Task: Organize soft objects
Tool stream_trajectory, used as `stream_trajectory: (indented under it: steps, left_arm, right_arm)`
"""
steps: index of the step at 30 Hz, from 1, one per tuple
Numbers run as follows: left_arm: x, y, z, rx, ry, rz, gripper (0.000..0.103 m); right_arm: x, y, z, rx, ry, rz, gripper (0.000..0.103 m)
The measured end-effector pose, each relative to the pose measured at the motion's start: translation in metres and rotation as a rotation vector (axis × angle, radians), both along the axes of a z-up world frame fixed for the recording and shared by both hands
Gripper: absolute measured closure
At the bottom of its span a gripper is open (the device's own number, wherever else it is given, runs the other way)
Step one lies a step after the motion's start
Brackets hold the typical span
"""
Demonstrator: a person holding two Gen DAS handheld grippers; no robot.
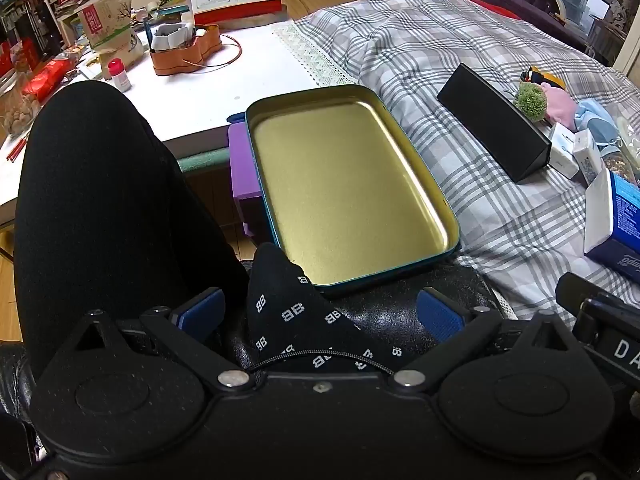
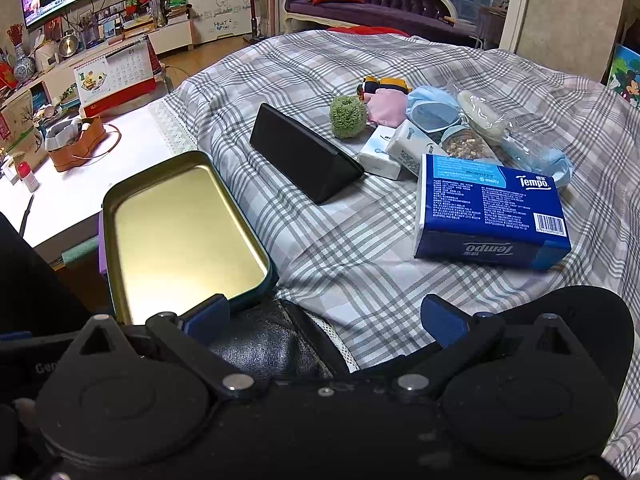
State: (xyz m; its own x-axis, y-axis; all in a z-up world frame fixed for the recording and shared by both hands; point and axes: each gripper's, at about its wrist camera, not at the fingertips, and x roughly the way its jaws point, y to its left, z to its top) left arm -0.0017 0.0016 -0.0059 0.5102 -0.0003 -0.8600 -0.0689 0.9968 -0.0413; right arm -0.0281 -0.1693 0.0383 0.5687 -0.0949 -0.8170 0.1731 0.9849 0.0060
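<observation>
An empty teal tin tray with a gold inside (image 1: 404, 128) lies on the plaid bed edge; it also shows in the right wrist view (image 2: 120, 184). My left gripper (image 1: 320, 312) is open, its blue pads wide apart, with a black sock with white "BB" marks (image 1: 292, 312) lying between them, untouched by either pad. My right gripper (image 2: 324, 316) is open and empty, just in front of the tray's near end. A pile of soft things lies far right on the bed: a green pom-pom (image 2: 347, 116), a pink cloth (image 2: 386, 106), a blue face mask (image 2: 430, 110).
A black triangular case (image 2: 304, 156) lies between tray and pile. A blue Tempo tissue pack (image 2: 492, 212) and small white tissue packs (image 2: 380, 156) lie beside the pile. A white desk (image 1: 224, 80) with a calendar and orange holder is left. A black-clad leg (image 1: 100, 200) fills the left.
</observation>
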Motion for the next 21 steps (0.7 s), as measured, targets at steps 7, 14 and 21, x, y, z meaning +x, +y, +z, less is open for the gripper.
stream_trajectory:
  steps: [7,14,21]
  left_arm:
    - [0.0001,0.0,0.0001,0.0,0.0,-0.001,0.004]
    - [-0.0016,0.0018,-0.0014,-0.001,0.004,-0.002,0.004]
    - [-0.0003,-0.002,0.0022,-0.002,0.0,-0.014,0.004]
  right_arm:
    - [0.0005,0.0002,-0.0003,0.007,0.003,0.001,0.001]
    - [0.0011,-0.0006,-0.0003,0.006,0.0,0.003,0.001]
    - [0.002,-0.0033,-0.0019,0.017,-0.004,-0.001,0.001]
